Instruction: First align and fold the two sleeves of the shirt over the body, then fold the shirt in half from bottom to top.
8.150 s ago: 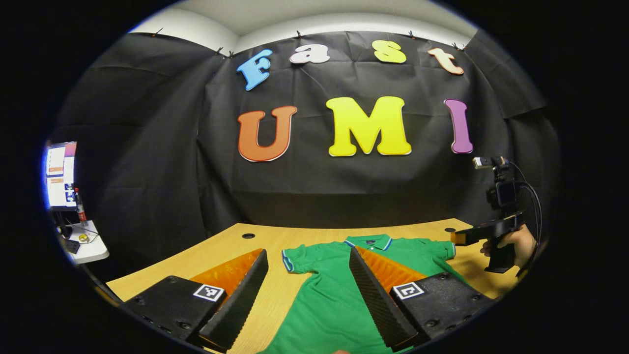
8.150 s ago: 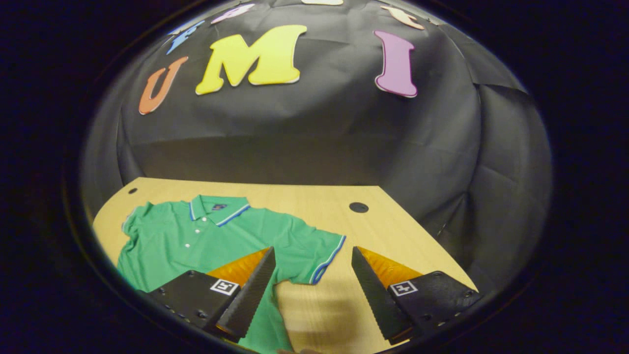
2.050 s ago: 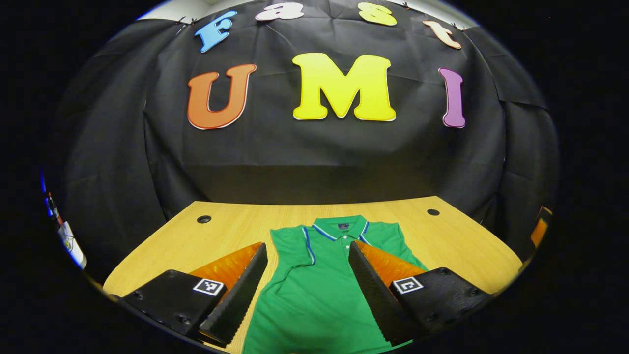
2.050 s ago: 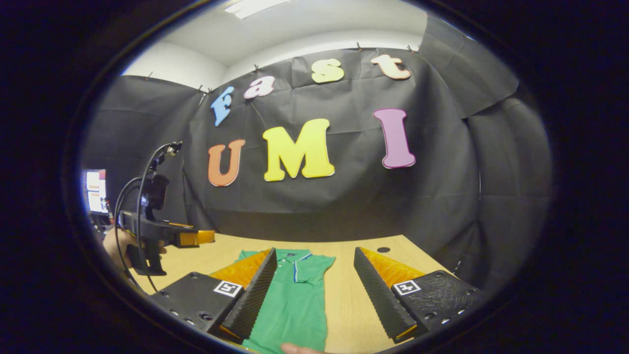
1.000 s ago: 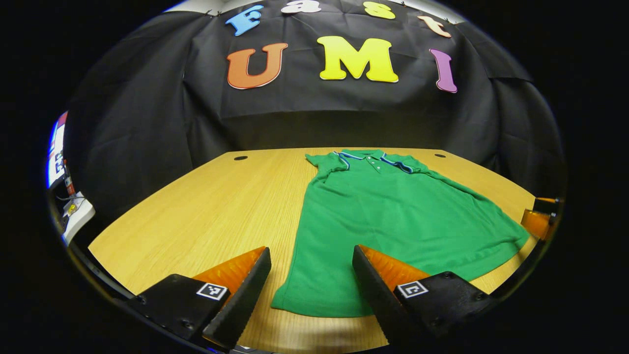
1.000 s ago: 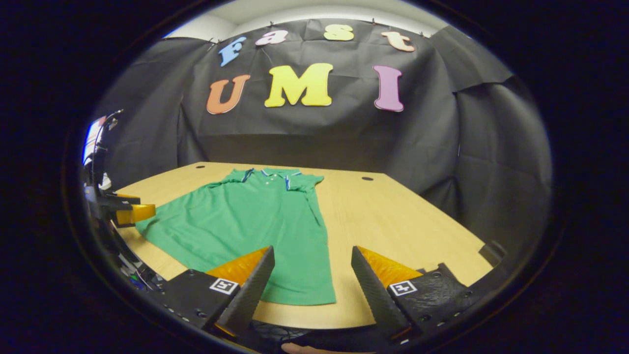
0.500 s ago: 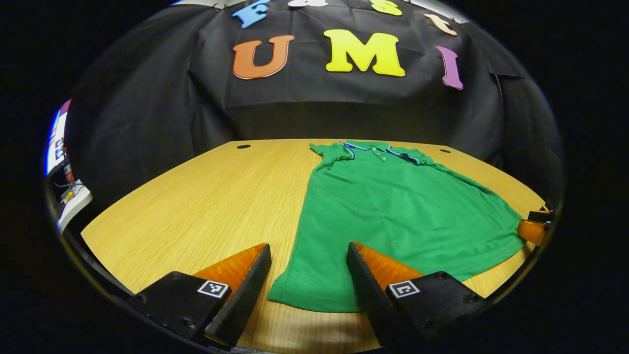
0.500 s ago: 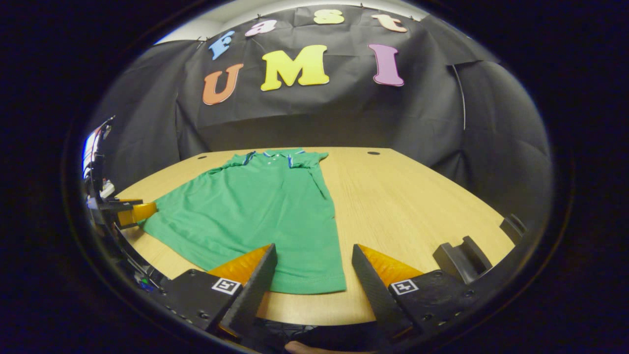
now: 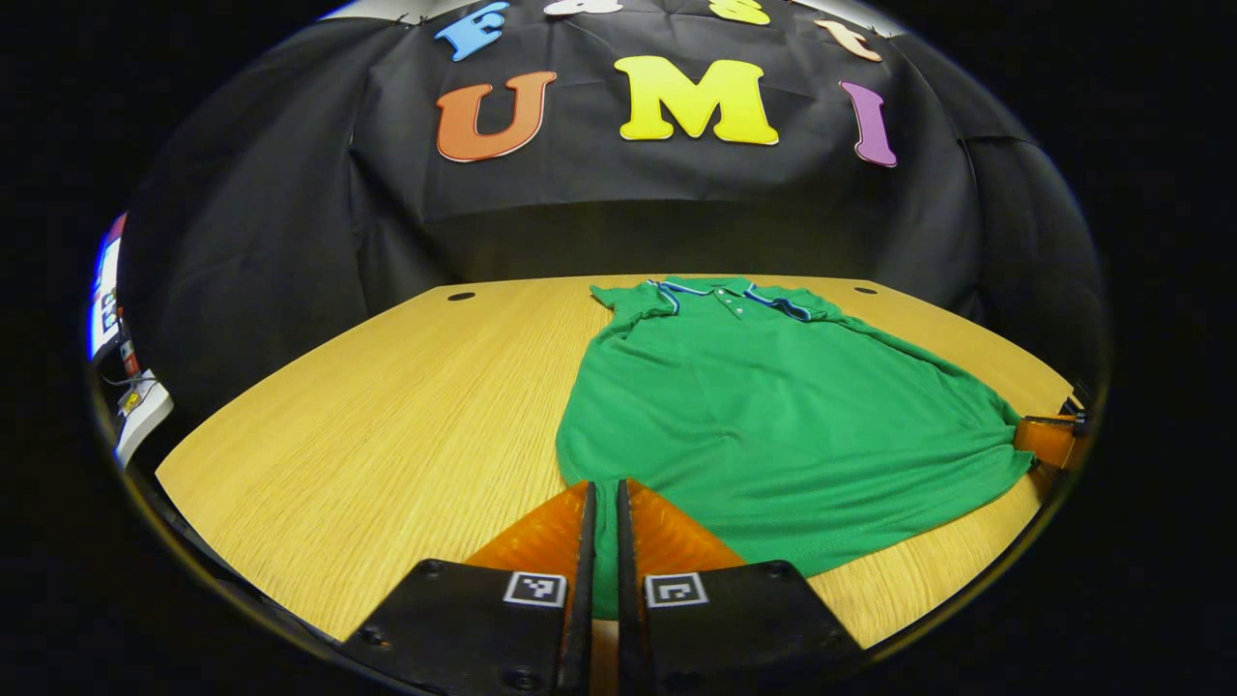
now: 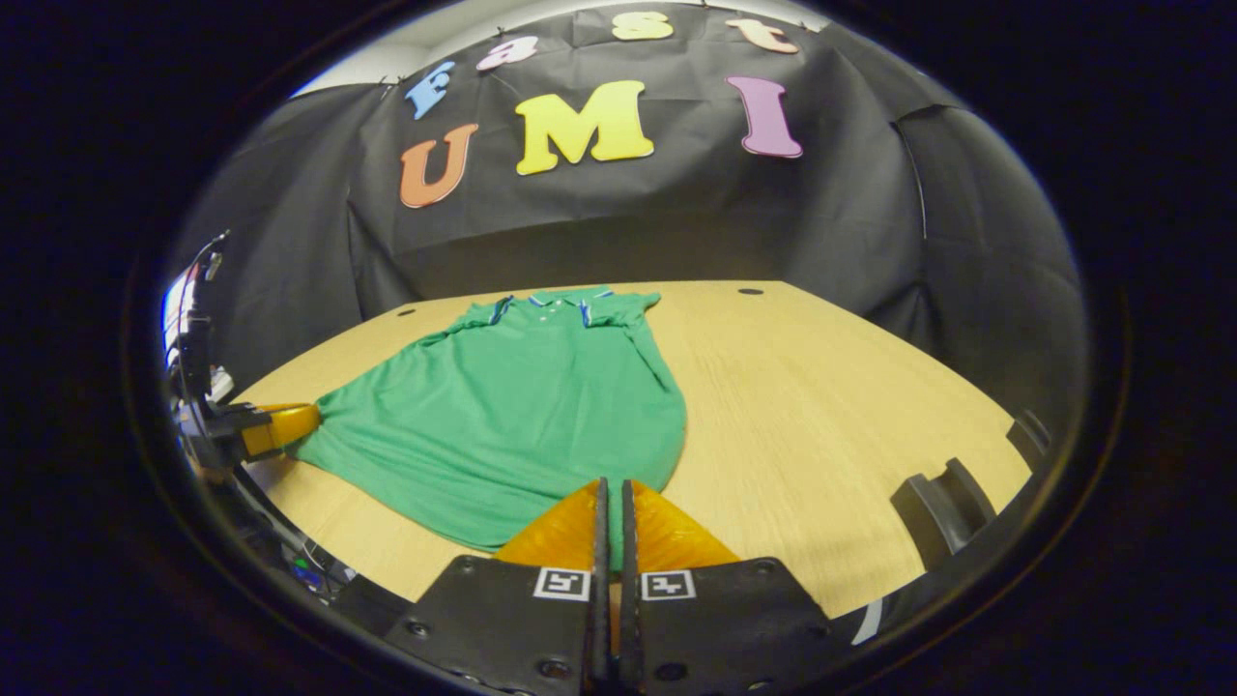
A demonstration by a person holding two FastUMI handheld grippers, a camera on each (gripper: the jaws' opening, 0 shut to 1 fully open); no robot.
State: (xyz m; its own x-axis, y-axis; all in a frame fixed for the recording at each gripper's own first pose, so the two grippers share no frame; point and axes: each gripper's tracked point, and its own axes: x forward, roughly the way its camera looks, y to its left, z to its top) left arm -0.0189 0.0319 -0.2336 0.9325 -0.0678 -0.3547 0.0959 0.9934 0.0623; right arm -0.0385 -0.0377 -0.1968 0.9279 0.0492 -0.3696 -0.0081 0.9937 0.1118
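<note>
The green polo shirt (image 9: 773, 406) lies flat on the wooden table (image 9: 406, 406), collar far, both sleeves folded in over the body. My left gripper (image 9: 604, 488) is shut on the shirt's near left hem corner. My right gripper (image 10: 611, 483) is shut on the near right hem corner of the shirt (image 10: 522, 406). The right gripper (image 9: 1049, 440) also shows at the right edge of the left gripper view, at the hem. The left gripper (image 10: 275, 425) shows at the left of the right gripper view, touching the other corner.
Cable holes (image 9: 461, 296) sit near the table's (image 10: 821, 387) far corners. A dark stand (image 10: 942, 507) sits at the near right table edge. A lit screen and a small white table (image 9: 126, 406) stand at the far left.
Both grippers moved forward and closed on the near hem corners of the shirt; half a second ago both stood open over the hem.
</note>
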